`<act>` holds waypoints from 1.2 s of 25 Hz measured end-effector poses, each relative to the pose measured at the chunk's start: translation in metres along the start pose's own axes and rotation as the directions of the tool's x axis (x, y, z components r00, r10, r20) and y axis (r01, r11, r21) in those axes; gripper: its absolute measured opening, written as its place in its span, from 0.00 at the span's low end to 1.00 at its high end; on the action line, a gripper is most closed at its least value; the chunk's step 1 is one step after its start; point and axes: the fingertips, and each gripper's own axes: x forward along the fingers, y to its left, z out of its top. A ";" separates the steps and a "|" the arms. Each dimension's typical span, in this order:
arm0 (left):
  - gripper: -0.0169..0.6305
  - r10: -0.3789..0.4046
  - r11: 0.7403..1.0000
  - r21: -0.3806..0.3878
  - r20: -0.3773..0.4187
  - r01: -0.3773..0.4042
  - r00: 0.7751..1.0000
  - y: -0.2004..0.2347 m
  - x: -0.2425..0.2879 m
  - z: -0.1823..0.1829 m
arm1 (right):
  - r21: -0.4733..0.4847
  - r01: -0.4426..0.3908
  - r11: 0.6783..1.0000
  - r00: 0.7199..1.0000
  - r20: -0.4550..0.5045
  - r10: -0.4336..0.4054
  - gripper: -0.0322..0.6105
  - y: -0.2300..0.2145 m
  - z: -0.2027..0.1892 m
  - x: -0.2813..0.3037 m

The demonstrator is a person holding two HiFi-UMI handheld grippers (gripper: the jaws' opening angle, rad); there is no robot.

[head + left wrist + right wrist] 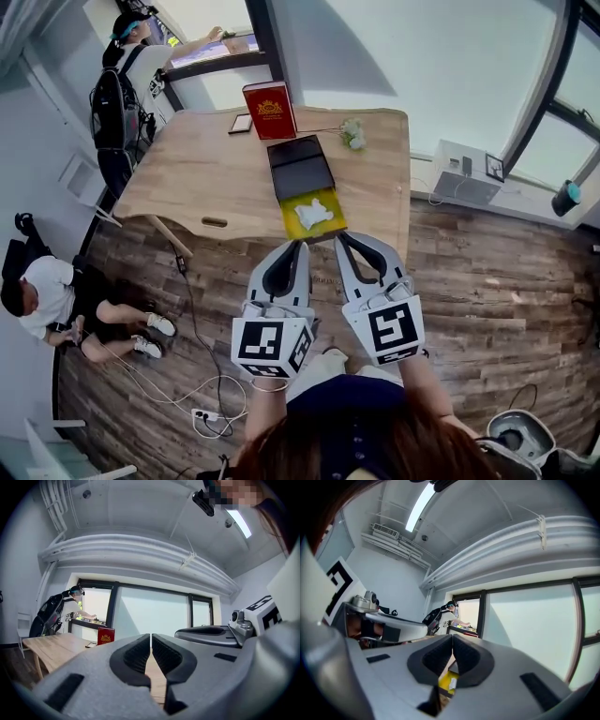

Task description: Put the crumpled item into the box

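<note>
Starting at the far left, a person in a white shirt (pixel 42 298) sits on the wood-plank floor (pixel 487 281), with a white power strip (pixel 212 419) lying nearby among loose cables. A person with a dark backpack (pixel 125 70) stands at the window ledge beyond the far left corner of the light wooden tabletop (pixel 202 183). A red book-shaped case (pixel 270 110) stands upright at the tabletop's far edge. Just in front of it lies the open black box with a yellow lining (pixel 291 223), its dark lid folded back towards the red case and its yellow tray at the near edge of the tabletop. The white crumpled item (pixel 314 214) lies inside that yellow tray, touched by neither tool. The left gripper (pixel 301 245) is held just short of the tray's near edge; its own view shows the fingers pressed together with nothing between them. The right gripper (pixel 340 236) hangs beside it, close to the tray's near right corner. Its fingers are likewise closed and empty, with the yellow tray showing below them in that view. A small bunch of white flowers (pixel 353 134) lies on the tabletop towards the far right, well apart from the box.
</note>
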 end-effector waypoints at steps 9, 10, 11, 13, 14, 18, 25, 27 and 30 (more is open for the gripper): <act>0.08 0.061 0.998 0.005 -0.001 -0.061 0.998 -0.014 -0.022 0.003 | 0.001 -0.055 0.998 0.998 0.001 0.055 0.09 0.004 0.004 -0.026; 0.08 0.068 0.998 0.005 -0.001 -0.068 0.998 -0.015 -0.025 0.003 | 0.003 -0.061 0.998 0.998 0.001 0.061 0.09 0.005 0.005 -0.029; 0.08 0.072 0.997 0.005 -0.002 -0.072 0.997 -0.016 -0.028 0.002 | 0.006 -0.065 0.998 0.998 0.001 0.065 0.09 0.006 0.005 -0.032; 0.08 0.077 0.997 0.006 -0.004 -0.077 0.997 -0.020 -0.032 0.001 | 0.008 -0.071 0.997 0.997 -0.002 0.071 0.09 0.007 0.005 -0.038; 0.08 0.078 0.997 0.007 -0.005 -0.078 0.997 -0.022 -0.034 0.000 | 0.007 -0.073 0.997 0.997 -0.004 0.073 0.09 0.007 0.004 -0.041; 0.08 0.077 0.997 0.011 -0.008 -0.077 0.997 -0.033 -0.041 -0.002 | 0.007 -0.074 0.997 0.997 -0.004 0.074 0.09 0.006 0.004 -0.052; 0.08 0.085 0.996 0.012 -0.005 -0.085 0.996 -0.047 -0.058 -0.004 | 0.016 -0.072 0.997 0.997 0.009 0.072 0.09 0.010 0.005 -0.073; 0.08 0.087 0.996 0.013 -0.006 -0.087 0.996 -0.051 -0.062 -0.004 | 0.017 -0.077 0.997 0.997 0.015 0.077 0.09 0.012 0.006 -0.078; 0.08 0.088 0.996 0.016 -0.009 -0.087 0.996 -0.058 -0.067 -0.004 | 0.017 -0.089 0.996 0.996 0.019 0.088 0.09 0.016 0.009 -0.084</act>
